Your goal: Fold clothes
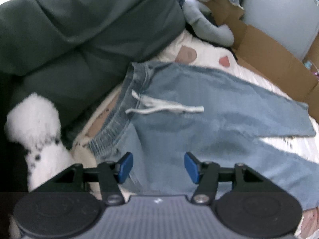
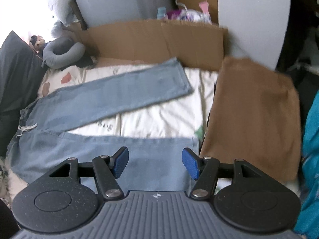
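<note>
Left wrist view: pale blue jeans are lying spread on a white patterned bedsheet, both grippers hanging released above them.

Going left to right in the left wrist view, a white fluffy toy is sitting at nine o'clock beside a dark green pillow; the jeans' elastic waistband and white drawstring are lying at centre, legs running toward three o'clock, with brown cardboard at two o'clock. The left gripper is hovering over the hip area, blue pads apart, nothing between them. In the right wrist view, a grey neck pillow is resting at ten o'clock, one leg is angling toward twelve, and the right gripper is hanging spread over the near leg's hem, gripping nothing; a brown garment is lying at three o'clock.
</note>
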Action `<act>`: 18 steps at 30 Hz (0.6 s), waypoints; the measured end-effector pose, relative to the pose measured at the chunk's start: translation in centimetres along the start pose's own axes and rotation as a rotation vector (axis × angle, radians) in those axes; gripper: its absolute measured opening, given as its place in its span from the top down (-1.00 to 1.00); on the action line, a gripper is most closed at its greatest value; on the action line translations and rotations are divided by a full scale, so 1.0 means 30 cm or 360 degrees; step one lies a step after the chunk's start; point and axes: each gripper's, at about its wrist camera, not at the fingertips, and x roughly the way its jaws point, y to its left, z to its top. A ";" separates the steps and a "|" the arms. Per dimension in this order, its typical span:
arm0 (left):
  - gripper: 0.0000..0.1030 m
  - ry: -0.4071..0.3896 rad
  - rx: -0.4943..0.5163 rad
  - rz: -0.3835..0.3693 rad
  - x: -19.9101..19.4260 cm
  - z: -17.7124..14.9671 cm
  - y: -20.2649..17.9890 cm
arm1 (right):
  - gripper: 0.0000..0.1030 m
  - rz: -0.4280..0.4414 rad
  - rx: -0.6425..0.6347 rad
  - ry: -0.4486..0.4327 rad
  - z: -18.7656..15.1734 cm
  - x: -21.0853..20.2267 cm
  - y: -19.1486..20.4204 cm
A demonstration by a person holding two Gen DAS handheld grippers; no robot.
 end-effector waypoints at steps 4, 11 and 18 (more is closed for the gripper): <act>-0.18 0.0004 -0.0086 0.0033 -0.003 -0.061 -0.004 | -0.28 0.0000 0.0128 0.0061 -0.124 0.071 -0.053; -0.45 0.0096 -0.0184 0.0006 0.041 -0.168 -0.052 | -0.28 0.0078 0.0401 0.0173 -0.330 0.184 -0.147; -0.53 0.0214 -0.0265 -0.0045 0.140 -0.280 -0.133 | -0.28 0.0130 0.0647 0.0173 -0.506 0.277 -0.206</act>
